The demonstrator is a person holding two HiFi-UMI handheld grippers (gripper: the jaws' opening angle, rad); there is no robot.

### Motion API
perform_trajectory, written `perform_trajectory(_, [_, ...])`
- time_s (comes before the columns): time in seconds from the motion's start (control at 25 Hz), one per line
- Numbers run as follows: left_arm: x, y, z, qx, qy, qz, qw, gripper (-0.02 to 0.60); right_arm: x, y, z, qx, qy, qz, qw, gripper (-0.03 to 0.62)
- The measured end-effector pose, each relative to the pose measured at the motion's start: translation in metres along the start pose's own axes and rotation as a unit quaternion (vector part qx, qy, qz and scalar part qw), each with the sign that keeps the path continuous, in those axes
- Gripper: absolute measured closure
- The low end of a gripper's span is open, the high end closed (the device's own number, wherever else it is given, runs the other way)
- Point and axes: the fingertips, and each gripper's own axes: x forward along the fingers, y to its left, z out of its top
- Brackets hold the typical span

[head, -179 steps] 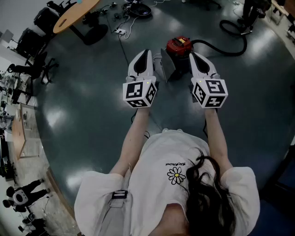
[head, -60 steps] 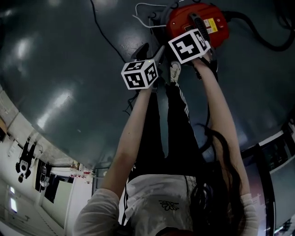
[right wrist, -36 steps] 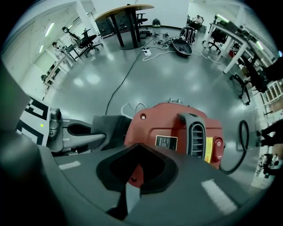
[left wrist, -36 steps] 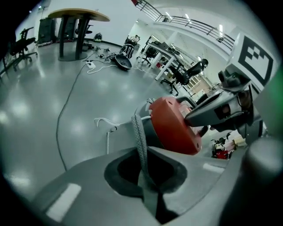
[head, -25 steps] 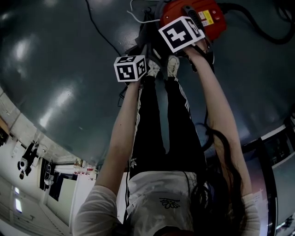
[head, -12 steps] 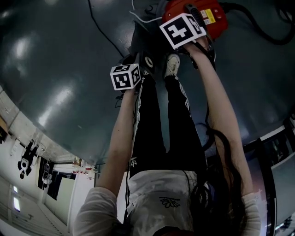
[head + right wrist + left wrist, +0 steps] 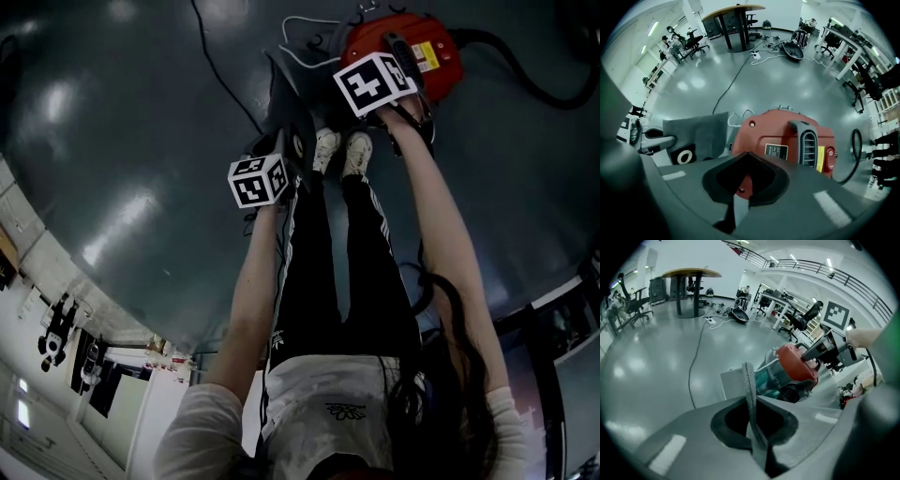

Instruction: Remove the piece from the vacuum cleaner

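Piece [image 7: 749, 380], a grey dust bag, hangs pinched in my left tool [image 7: 752, 408], already out beside the vacuum cleaner [image 7: 778, 131] at its 9 o'clock. My right tool [image 7: 743, 173], jaws together and empty, is over the red lid. I judge that only setting the bag down remains.

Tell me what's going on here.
A person bends over a red canister vacuum cleaner, a gripper in each hand. The left gripper is shut on the edge of a grey fabric dust bag with a white-ringed black collar, held beside the vacuum and apparently out of it. The right gripper, jaws together and empty, sits over the vacuum's top.
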Motion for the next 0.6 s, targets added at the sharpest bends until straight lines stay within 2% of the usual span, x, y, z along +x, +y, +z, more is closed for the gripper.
perform_trajectory(0.2, [-0.050,-0.021,0.036,-0.030,-0.048,0.010,0.9984,0.572,-0.001,0.004,-0.003,0.005,-0.002,0.005,1.000,0.571])
perform_trajectory(0.28, [-0.081,-0.042,0.055,-0.037,-0.069,0.004,0.9969,0.572,-0.030,0.002,-0.008,0.045,-0.047,0.022,0.998,0.571])
perform_trajectory(0.36, [-0.109,-0.077,0.090,-0.025,-0.104,-0.007,0.9943,0.572,-0.088,-0.013,-0.009,0.095,-0.121,0.039,0.987,0.571])
perform_trajectory(0.48, [-0.150,-0.137,0.166,0.011,-0.193,-0.032,0.9805,0.572,-0.184,-0.045,0.000,0.106,-0.222,0.041,0.968,0.571])
perform_trajectory(0.6, [-0.216,-0.184,0.229,0.035,-0.282,-0.056,0.9570,0.571,-0.278,-0.048,0.008,0.078,-0.309,0.022,0.948,0.571])
